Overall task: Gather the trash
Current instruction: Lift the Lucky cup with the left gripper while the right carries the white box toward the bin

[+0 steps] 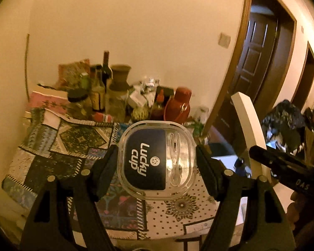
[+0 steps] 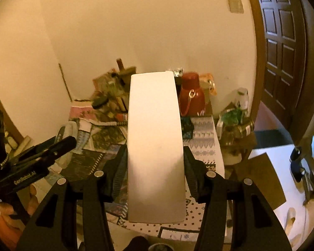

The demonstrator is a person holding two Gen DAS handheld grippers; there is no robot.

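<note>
Black left gripper clamps a clear lidded cup by its sides, above the patterned table. Right gripper pinches a white box alongside, also aloft.

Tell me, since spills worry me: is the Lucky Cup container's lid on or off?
On. The labelled clear lid covers the Lucky Cup container, a small plastic fork beneath it, gripped by the left gripper.
</note>
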